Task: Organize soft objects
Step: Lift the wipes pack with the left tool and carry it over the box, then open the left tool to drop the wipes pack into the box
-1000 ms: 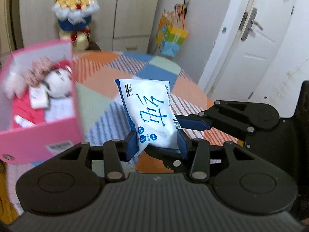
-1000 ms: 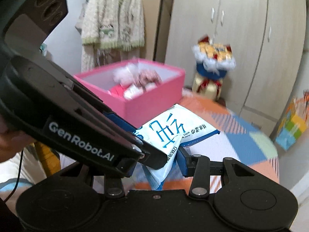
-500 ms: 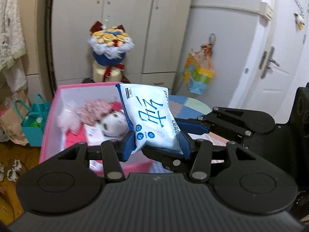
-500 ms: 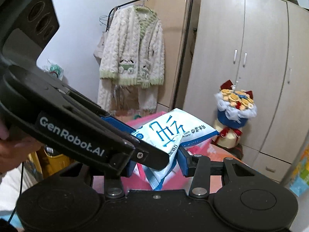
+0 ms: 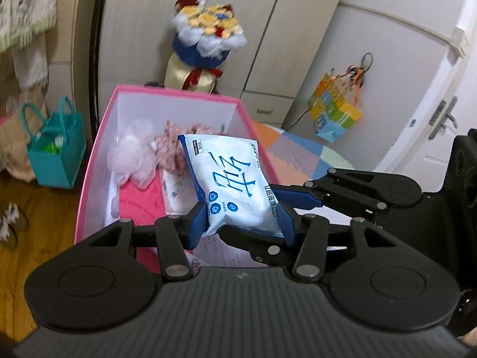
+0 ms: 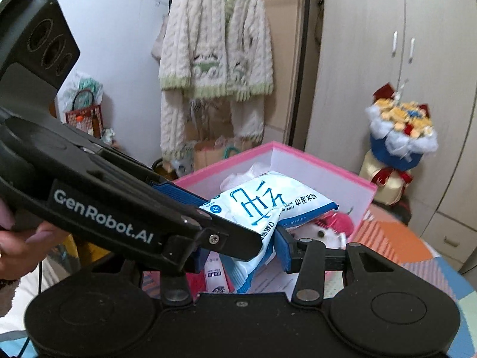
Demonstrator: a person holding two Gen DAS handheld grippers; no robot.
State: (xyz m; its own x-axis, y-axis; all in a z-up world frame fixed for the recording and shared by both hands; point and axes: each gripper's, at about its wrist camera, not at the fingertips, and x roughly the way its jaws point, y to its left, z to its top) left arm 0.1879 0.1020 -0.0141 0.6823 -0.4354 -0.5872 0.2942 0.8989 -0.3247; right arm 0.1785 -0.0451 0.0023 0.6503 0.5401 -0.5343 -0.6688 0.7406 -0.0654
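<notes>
Since the earlier frames the wipes pack (image 5: 231, 185) has travelled from above the patchwork cover to a spot over the open pink box (image 5: 98, 149), and the left gripper's (image 5: 241, 223) jaws have just been opening a little, though the pack sits between their blue pads, still clenched at its lower end. In the right wrist view the pack (image 6: 262, 205) fills the centre, printed with large blue Chinese characters and the small words "PURE WIPES"; the right gripper (image 6: 241, 253) grasps its crumpled near corner. The left tool crosses the left of that frame, lettered "GenRobot.AI", with a hand (image 6: 21, 247) at the left edge. Inside the box lie a pink plush toy (image 5: 176, 143) and a white fluffy bundle (image 5: 131, 152). Upper centre stands a bouquet (image 5: 208, 38); a cream cardigan (image 6: 214, 47) hangs at upper centre of the right view.
</notes>
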